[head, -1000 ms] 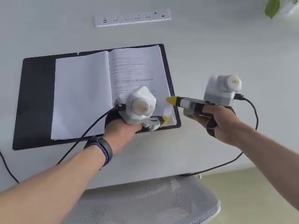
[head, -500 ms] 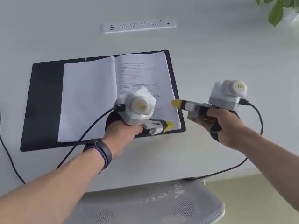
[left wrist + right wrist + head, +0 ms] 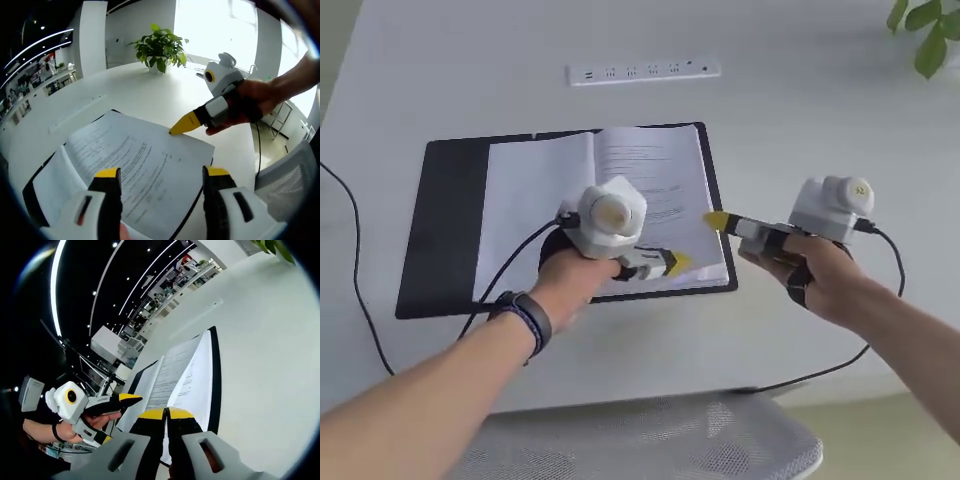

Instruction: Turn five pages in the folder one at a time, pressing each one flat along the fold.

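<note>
The black folder lies open on the white table, a blank sheet on its left side and a printed page on its right. My left gripper hovers over the lower right part of the printed page, open with nothing between its fingers. My right gripper is shut, and its yellow tip sits at the page's right edge. The left gripper view shows the right gripper pointing at that edge. In the right gripper view its jaws are closed together above the folder.
A white power strip lies beyond the folder. A potted plant stands at the far right corner. Cables trail from both grippers over the table's front edge. A grey mesh chair sits below the table's front edge.
The head camera has shifted, so the folder sits lower and further right in the picture. Both grippers keep nearly the same places beside the printed page.
</note>
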